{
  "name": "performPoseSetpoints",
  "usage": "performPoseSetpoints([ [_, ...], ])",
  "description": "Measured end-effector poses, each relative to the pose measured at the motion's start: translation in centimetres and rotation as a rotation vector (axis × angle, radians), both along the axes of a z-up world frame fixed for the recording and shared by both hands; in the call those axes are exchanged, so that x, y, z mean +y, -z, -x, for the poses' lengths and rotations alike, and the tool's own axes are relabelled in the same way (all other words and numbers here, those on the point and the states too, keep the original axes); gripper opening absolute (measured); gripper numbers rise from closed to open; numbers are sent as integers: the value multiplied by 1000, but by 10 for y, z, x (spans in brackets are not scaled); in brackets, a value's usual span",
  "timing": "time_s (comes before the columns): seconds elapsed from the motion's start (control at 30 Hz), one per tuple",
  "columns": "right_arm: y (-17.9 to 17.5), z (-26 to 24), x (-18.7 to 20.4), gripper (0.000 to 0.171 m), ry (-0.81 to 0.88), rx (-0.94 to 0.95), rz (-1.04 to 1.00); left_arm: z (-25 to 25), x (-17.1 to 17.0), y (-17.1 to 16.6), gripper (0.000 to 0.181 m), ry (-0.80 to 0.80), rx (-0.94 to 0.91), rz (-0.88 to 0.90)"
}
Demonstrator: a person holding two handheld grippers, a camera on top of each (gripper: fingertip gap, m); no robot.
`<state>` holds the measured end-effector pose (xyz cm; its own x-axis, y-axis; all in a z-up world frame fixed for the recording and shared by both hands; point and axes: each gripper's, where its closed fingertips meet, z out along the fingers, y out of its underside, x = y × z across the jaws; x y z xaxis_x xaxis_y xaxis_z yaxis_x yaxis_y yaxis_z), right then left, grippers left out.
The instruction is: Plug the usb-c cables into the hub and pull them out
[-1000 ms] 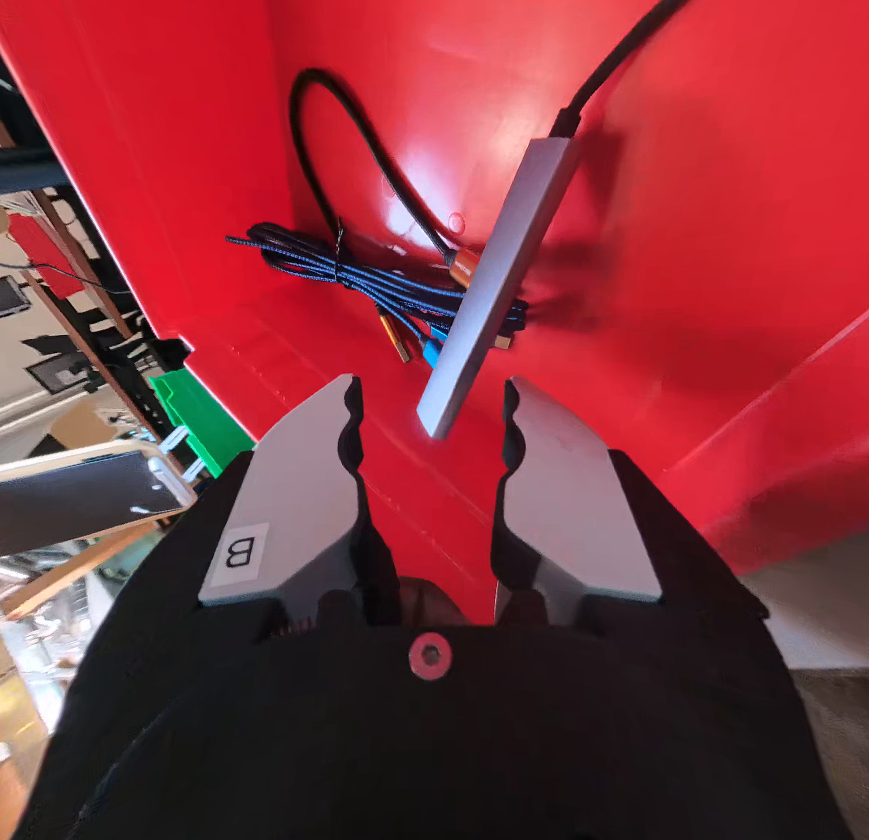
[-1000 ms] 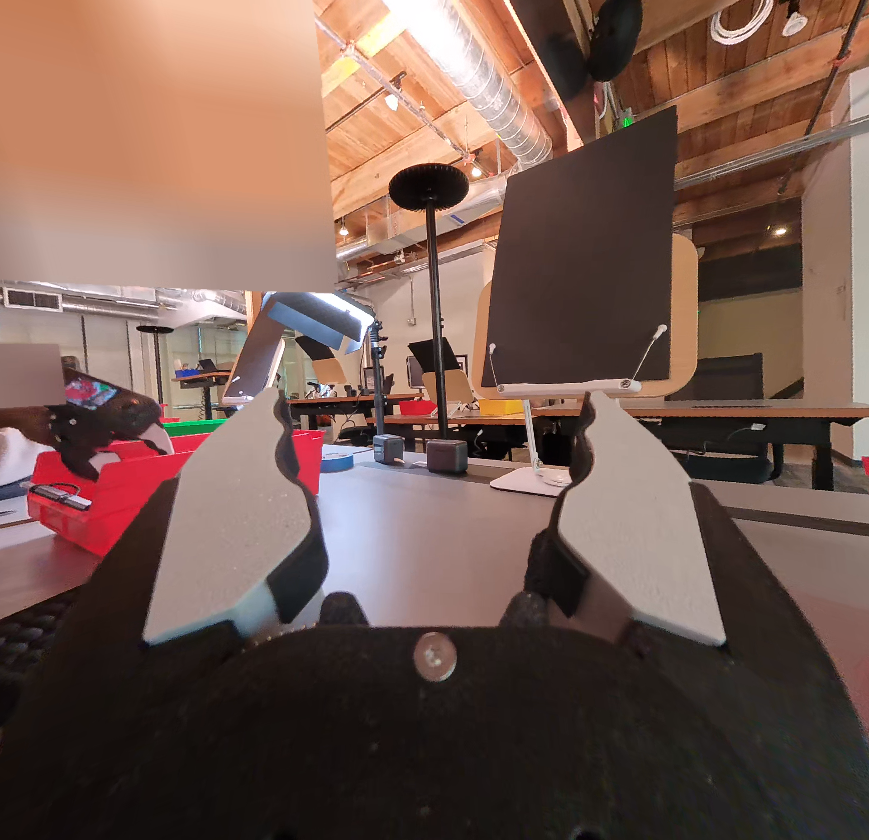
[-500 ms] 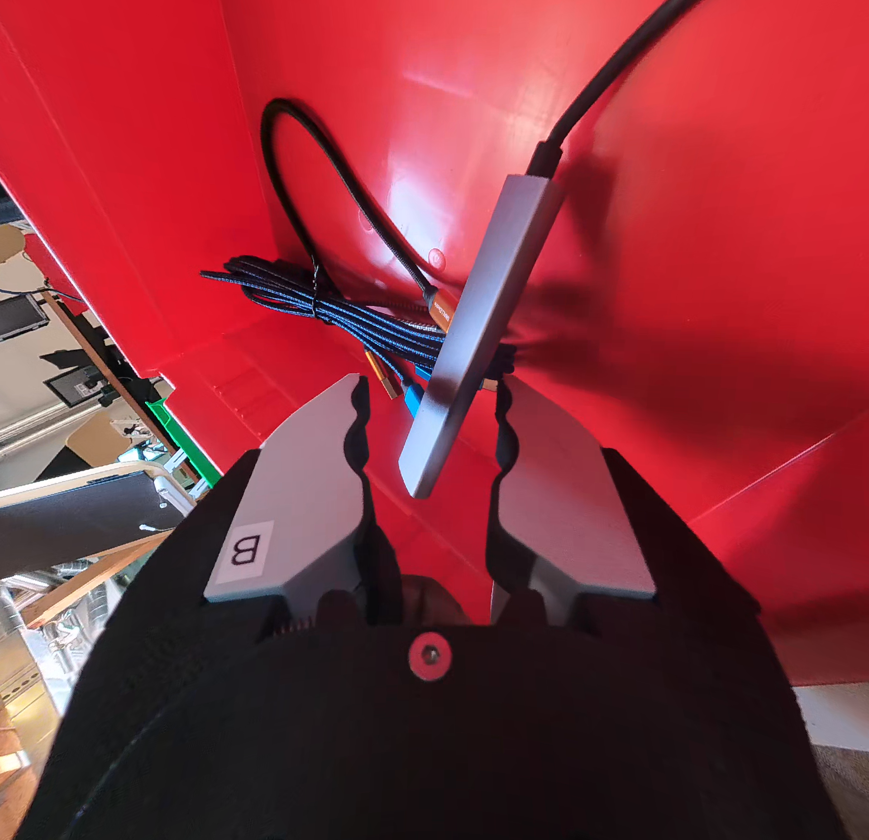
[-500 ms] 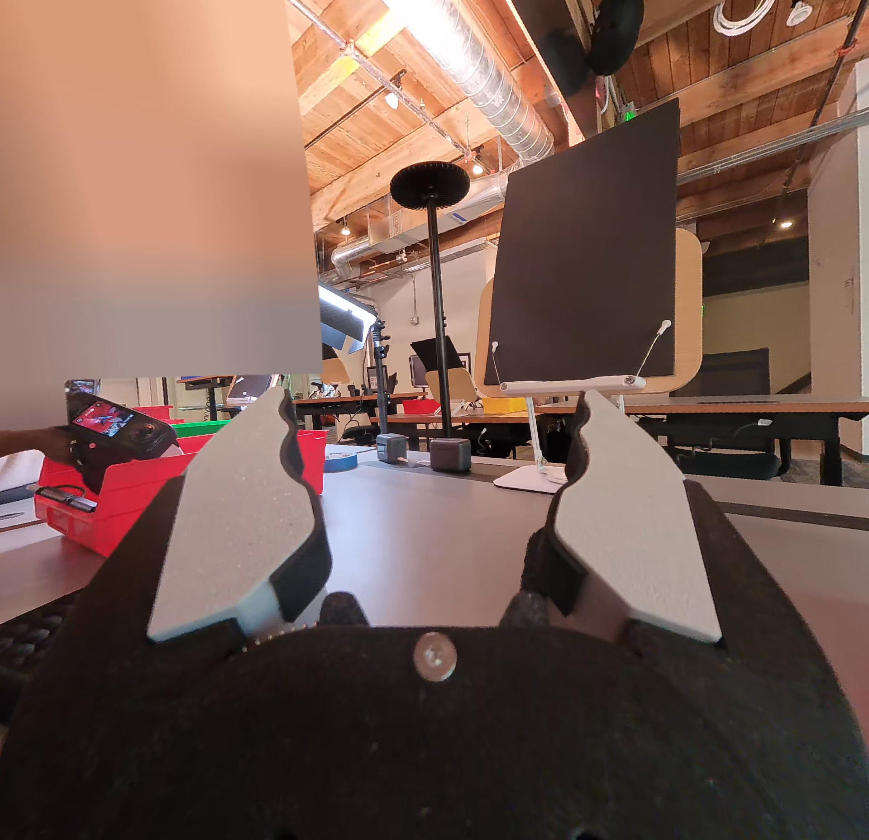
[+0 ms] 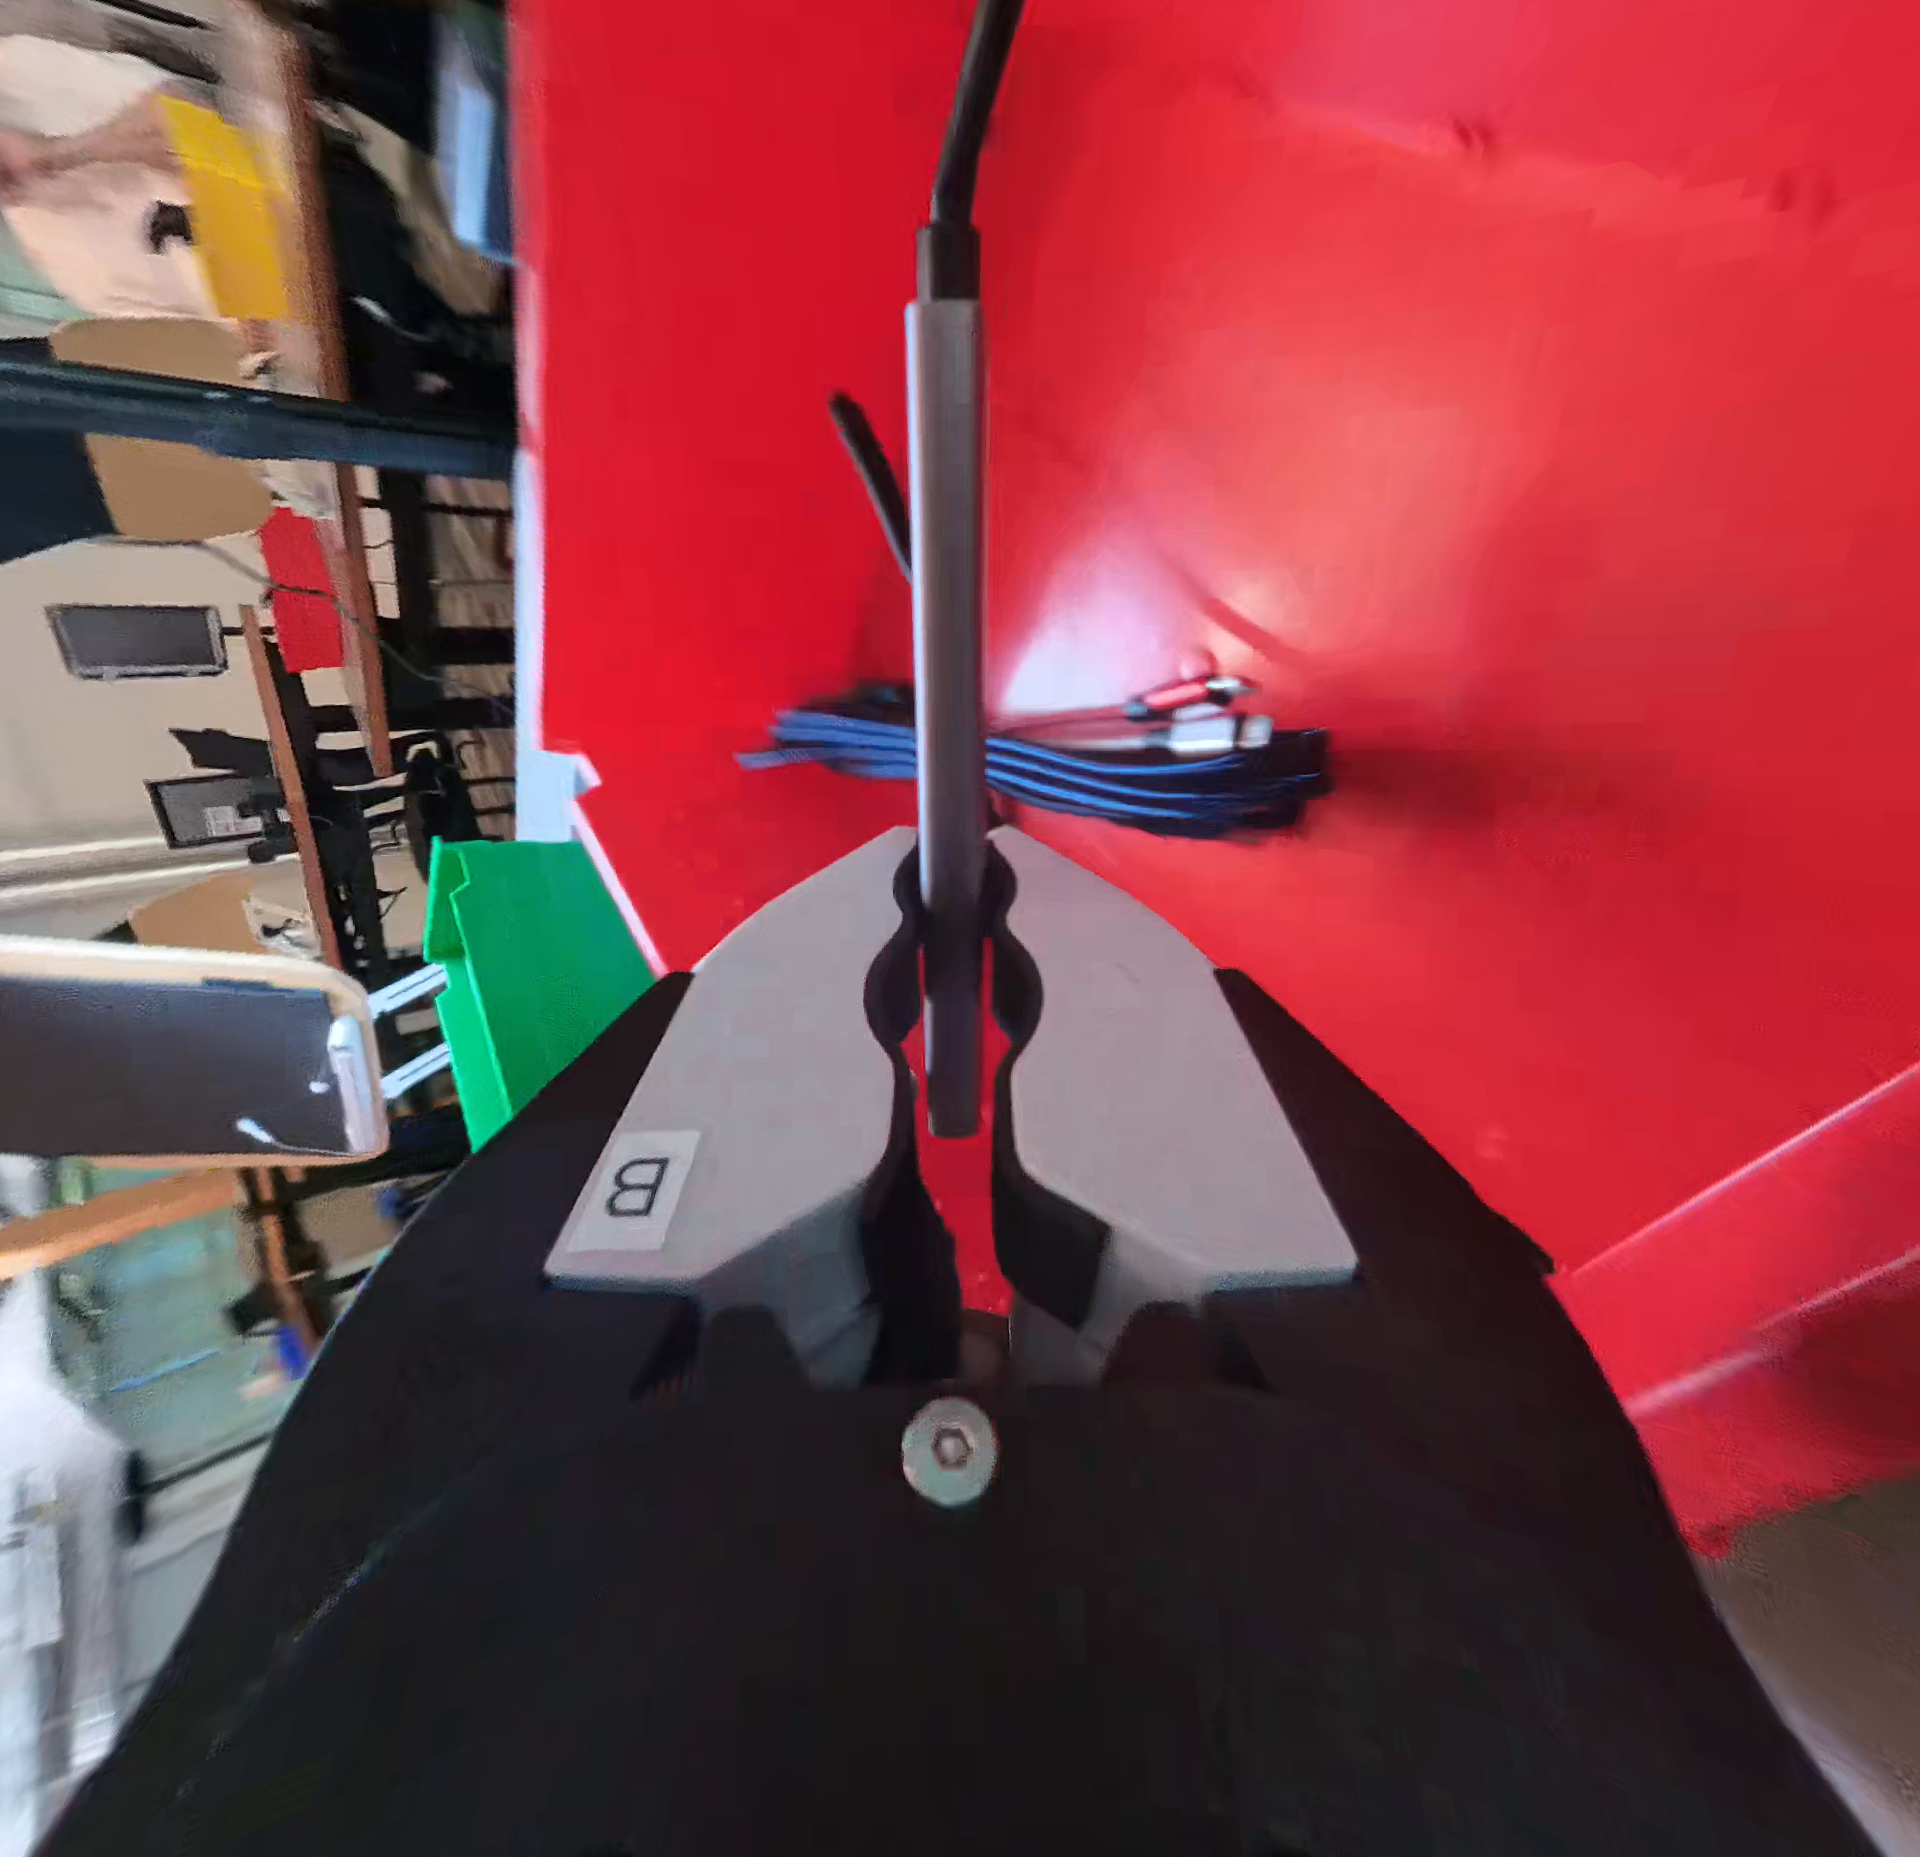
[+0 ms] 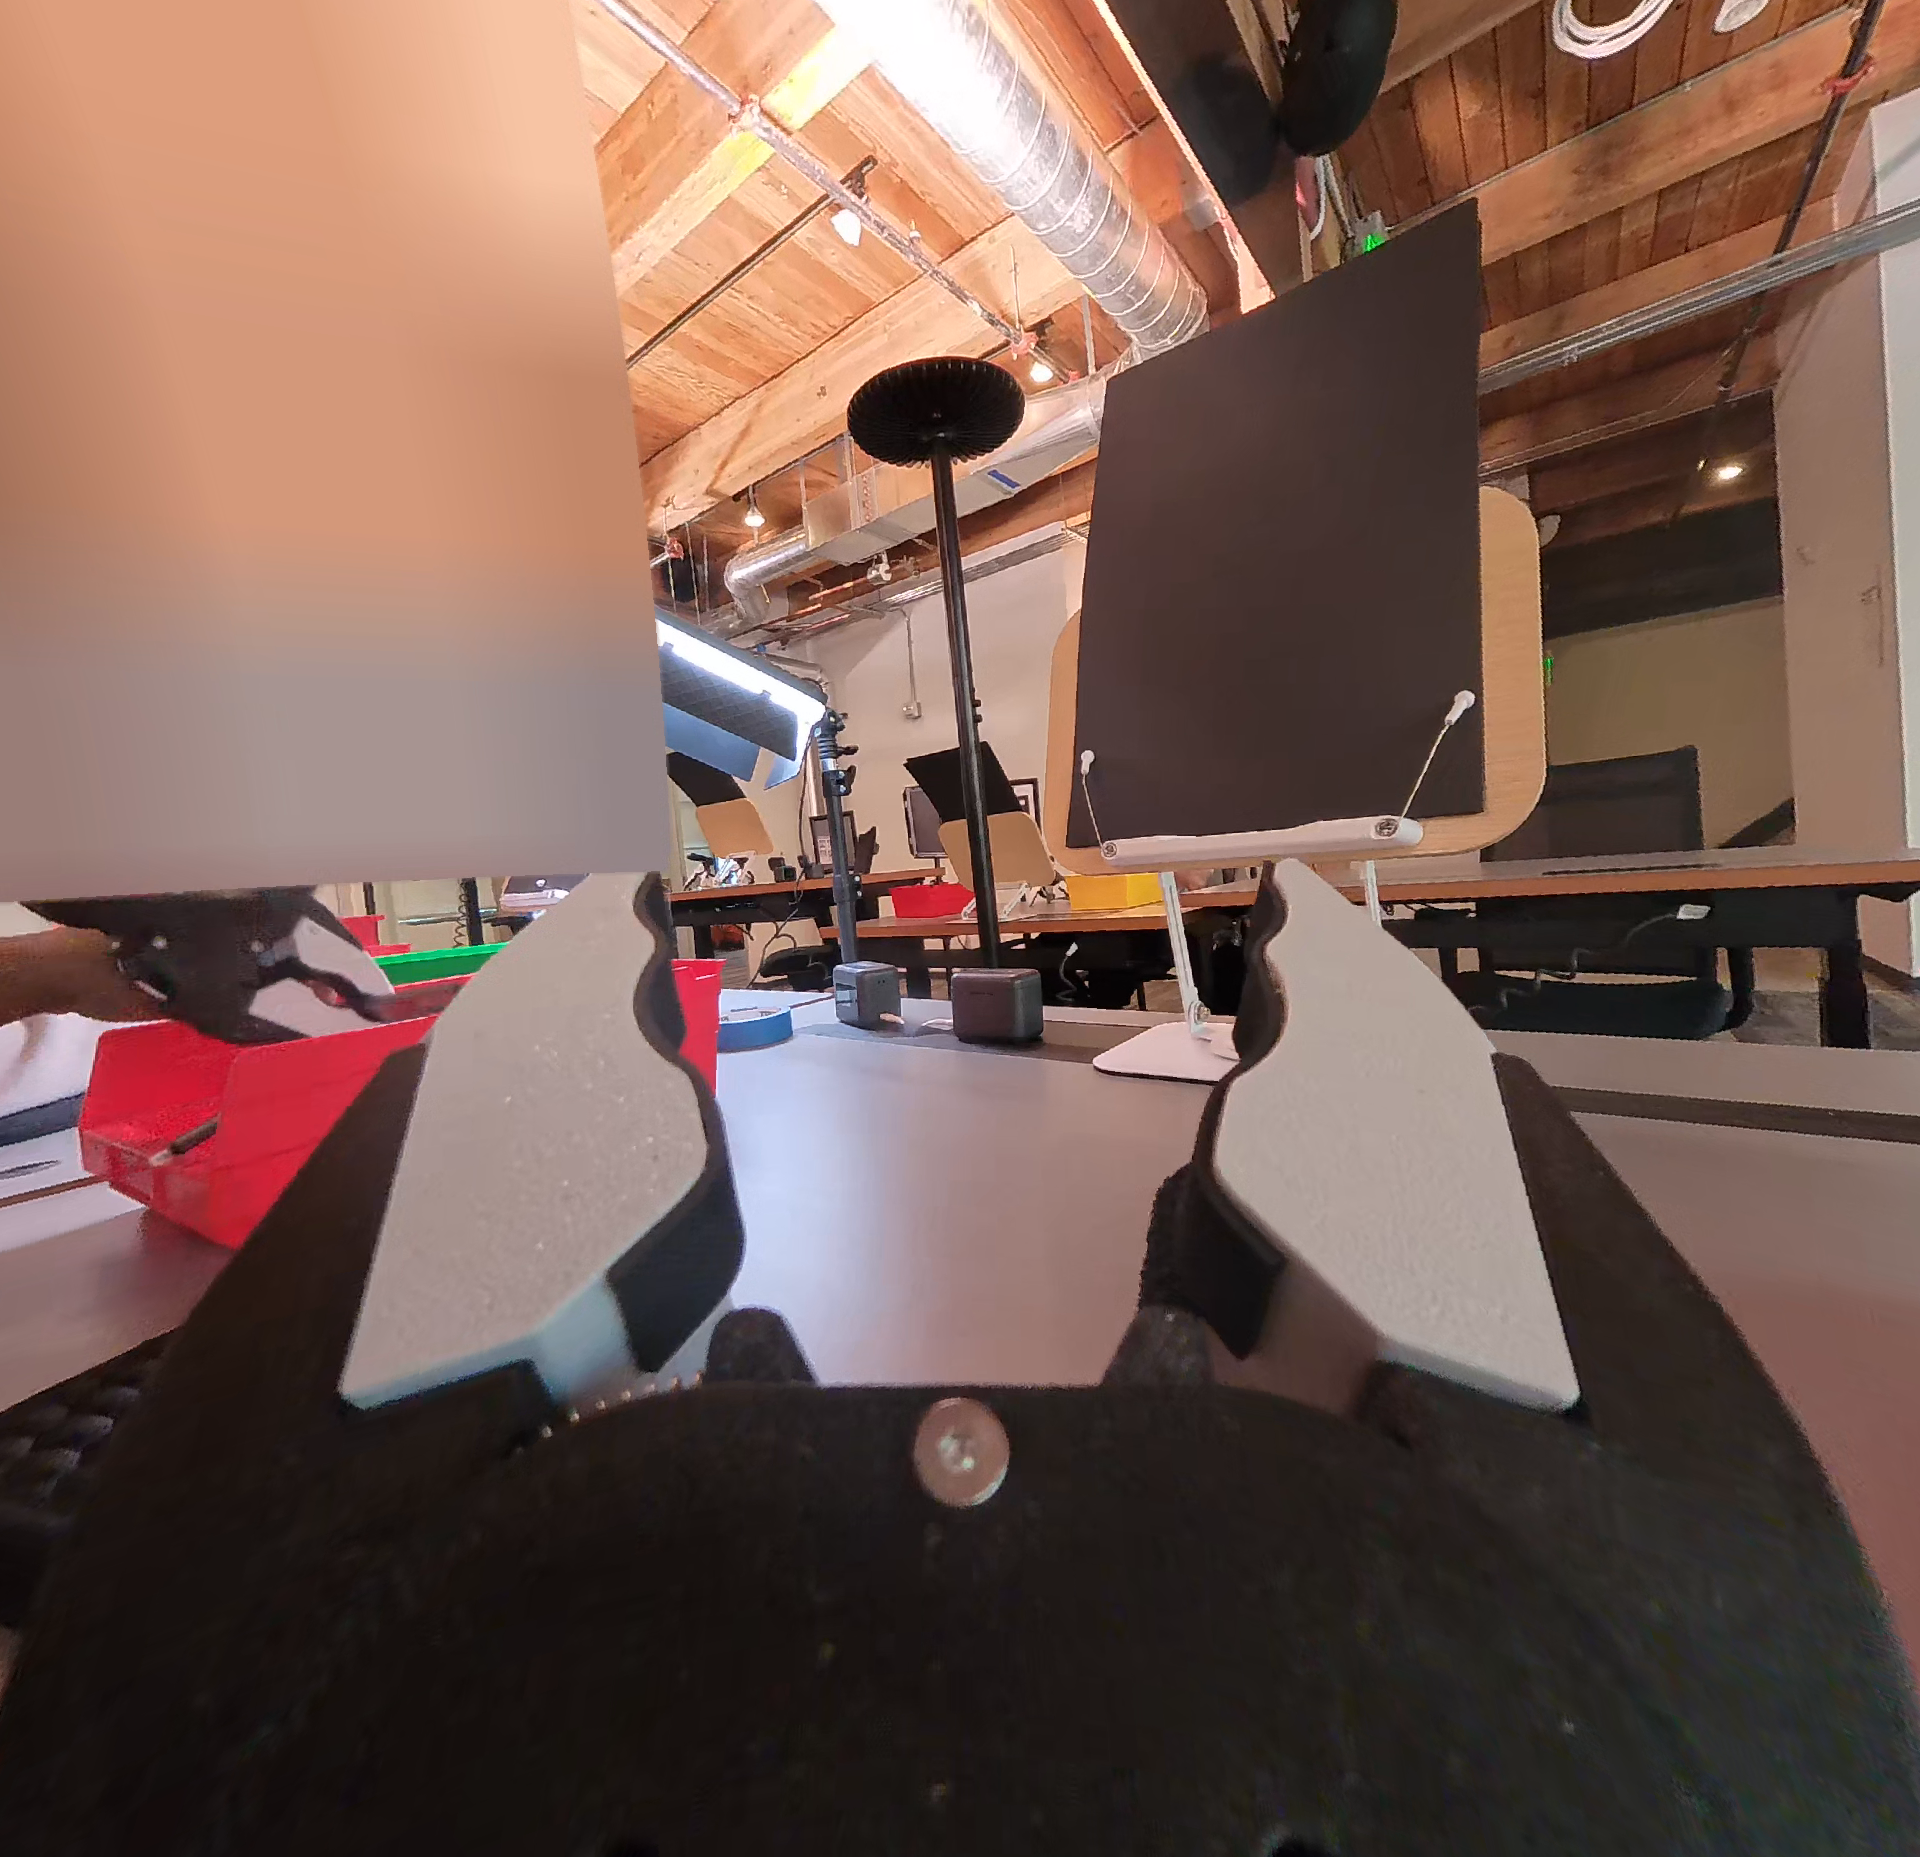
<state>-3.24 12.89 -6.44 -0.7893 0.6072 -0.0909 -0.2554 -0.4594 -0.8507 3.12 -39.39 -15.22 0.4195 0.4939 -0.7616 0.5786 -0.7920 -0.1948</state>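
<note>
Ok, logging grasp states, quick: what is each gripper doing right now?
Left gripper: closed on the grey USB hub, over the red bin.
Right gripper: open, holding nothing.

Glossy red plastic bin [image 5: 1455, 457], matt metal hub [image 5: 943, 581], braided cables [image 5: 1122, 773].

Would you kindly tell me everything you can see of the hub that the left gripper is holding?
The hub is a slim grey bar, metallic in look, seen edge-on and pointing straight away from the camera. A black cable leaves its far end through a dark collar. Its near end sits clamped between the fingers of the left gripper, inside the red bin, crossing in front of a bundle of blue cables. Its ports are not visible.
</note>
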Motion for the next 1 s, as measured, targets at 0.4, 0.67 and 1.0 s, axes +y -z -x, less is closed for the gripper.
performPoseSetpoints([
  [0.4, 0, 2, 2, 101, 4, -14, 15, 9, 62, -170, 8, 147, 866, -632],
  [0.67, 0, 4, 4, 99, -2, -24, 32, -5, 166, -265, 8, 525, 1117, -1015],
  [1.0, -6, -6, 6, 92, 60, 69, -9, 31, 329, -203, 8, 697, 765, -1552],
])
